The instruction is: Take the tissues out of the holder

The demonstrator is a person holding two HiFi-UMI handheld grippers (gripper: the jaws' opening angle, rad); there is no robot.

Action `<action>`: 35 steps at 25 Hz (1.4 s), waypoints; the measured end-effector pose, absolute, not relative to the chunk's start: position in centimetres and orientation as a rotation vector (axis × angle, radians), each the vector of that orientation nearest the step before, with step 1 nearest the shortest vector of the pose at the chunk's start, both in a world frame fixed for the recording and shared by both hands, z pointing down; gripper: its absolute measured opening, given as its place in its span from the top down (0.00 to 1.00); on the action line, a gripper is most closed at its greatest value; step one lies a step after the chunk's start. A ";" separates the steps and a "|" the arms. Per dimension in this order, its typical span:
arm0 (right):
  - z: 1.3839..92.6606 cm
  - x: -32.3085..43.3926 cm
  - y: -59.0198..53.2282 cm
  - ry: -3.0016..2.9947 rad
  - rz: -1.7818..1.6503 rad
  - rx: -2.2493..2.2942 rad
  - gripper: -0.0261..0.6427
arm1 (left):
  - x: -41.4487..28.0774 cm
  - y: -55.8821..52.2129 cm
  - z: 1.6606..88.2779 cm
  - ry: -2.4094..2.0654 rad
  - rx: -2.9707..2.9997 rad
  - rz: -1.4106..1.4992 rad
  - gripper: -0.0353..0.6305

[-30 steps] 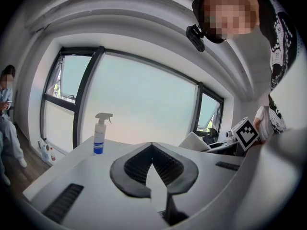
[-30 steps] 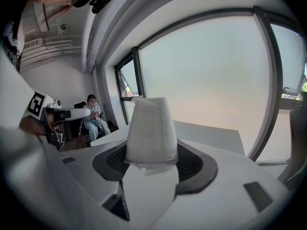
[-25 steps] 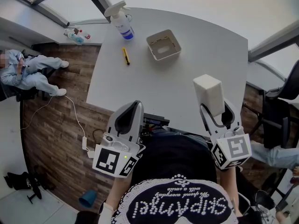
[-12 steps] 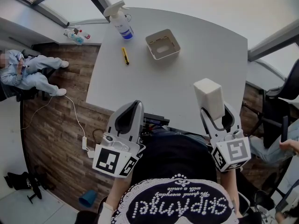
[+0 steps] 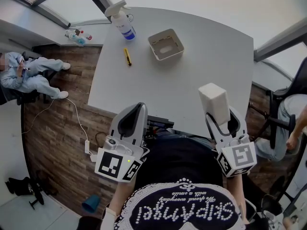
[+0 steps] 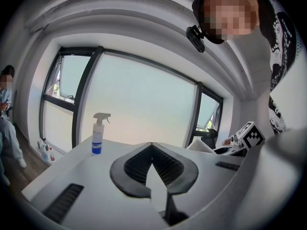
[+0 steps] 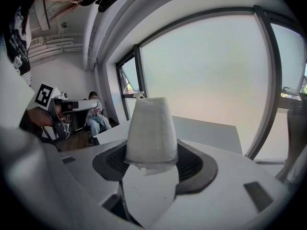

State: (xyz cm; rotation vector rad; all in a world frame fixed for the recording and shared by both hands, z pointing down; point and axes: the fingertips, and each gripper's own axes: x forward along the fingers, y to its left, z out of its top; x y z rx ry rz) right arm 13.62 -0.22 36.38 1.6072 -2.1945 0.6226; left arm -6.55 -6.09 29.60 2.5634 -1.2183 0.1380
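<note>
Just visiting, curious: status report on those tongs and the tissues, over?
Left tongs shut, empty. Right tongs clamped on white block of tissues, held up off the grey table. Square beige holder sits apart, far side. Nothing in the way.

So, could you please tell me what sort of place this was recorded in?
Probably an office or meeting room: a large white table stands by tall windows, the floor is wood-look, and a seated person waits off to one side.

White table set on dark wood-plank floor; large black-framed windows filled with pale daylight; black chair seen at right.
</note>
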 end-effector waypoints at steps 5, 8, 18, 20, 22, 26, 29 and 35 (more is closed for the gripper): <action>36.7 13.4 0.4 -2.202 0.611 1.576 0.56 | -6.4 -5.9 29.6 -1.216 2.563 0.138 0.94; 36.8 13.4 0.6 -2.204 0.614 1.573 0.56 | -6.4 -5.9 29.6 -1.217 2.562 0.139 0.94; 36.8 13.3 1.1 -2.207 0.643 1.574 0.56 | -6.3 -5.8 29.6 -1.219 2.561 0.140 0.94; 36.9 13.1 1.2 -2.215 0.637 1.559 0.56 | -6.3 -5.8 29.6 -1.219 2.560 0.140 0.94; 37.0 13.1 1.4 -2.216 0.644 1.552 0.56 | -6.3 -5.8 29.7 -1.219 2.560 0.139 0.94; 37.3 13.1 1.4 -2.209 0.667 1.550 0.56 | -6.3 -5.7 29.7 -1.219 2.559 0.139 0.94; 37.3 12.9 1.5 -2.213 0.656 1.535 0.56 | -6.4 -5.7 29.7 -1.221 2.558 0.138 0.94; 37.3 12.8 1.6 -2.210 0.655 1.532 0.56 | -6.3 -5.6 29.7 -1.218 2.559 0.136 0.94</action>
